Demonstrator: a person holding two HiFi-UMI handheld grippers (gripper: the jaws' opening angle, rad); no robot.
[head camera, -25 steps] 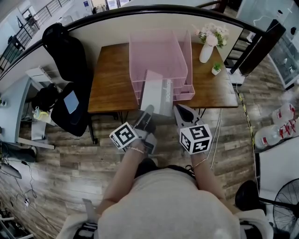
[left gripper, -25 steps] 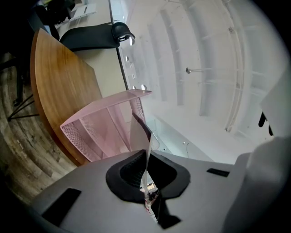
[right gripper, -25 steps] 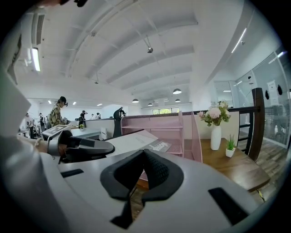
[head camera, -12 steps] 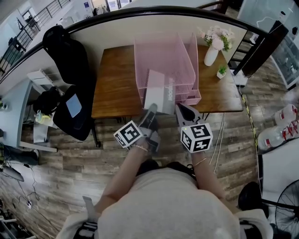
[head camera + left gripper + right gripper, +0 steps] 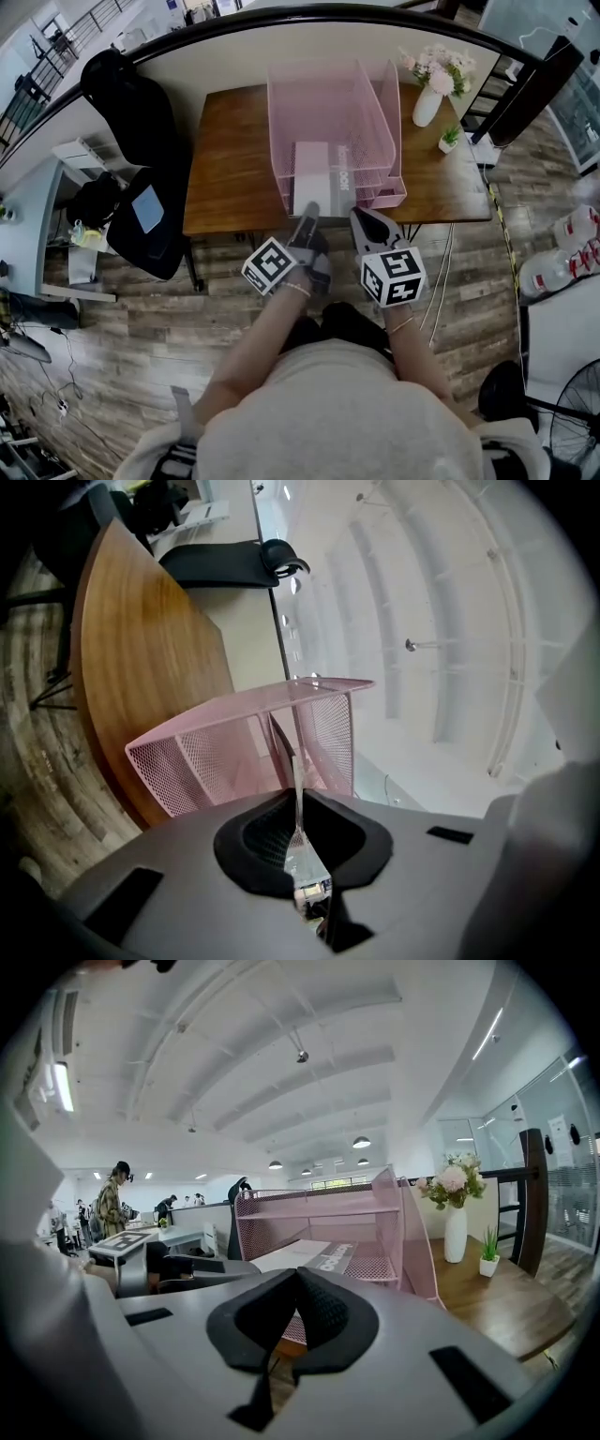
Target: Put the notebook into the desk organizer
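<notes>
The wooden bench point(image 5: 230, 159) carries a pink mesh desk organizer point(image 5: 278, 141), its open front facing the person. The notebook point(image 5: 317, 173) lies flat on a tier below the top shelf. Most of it is inside, and its near end reaches the front opening. To the organizer's right stand a white vase of flowers point(image 5: 427, 101) and a small potted plant point(image 5: 449, 142).

Both forearms reach forward from the person's body toward the bench's near edge. The left tongs point(image 5: 310, 214) point about level at the organizer's front, their marker cube rolled to one side. They are clenched on the notebook's near edge, seen as a thin sheet between the pads, though the jaws have just eased open slightly. The right tongs point(image 5: 362, 218) are just beside them on the right, tipped slightly downward. They are clenched on nothing and clear of both notebook and organizer.
</notes>
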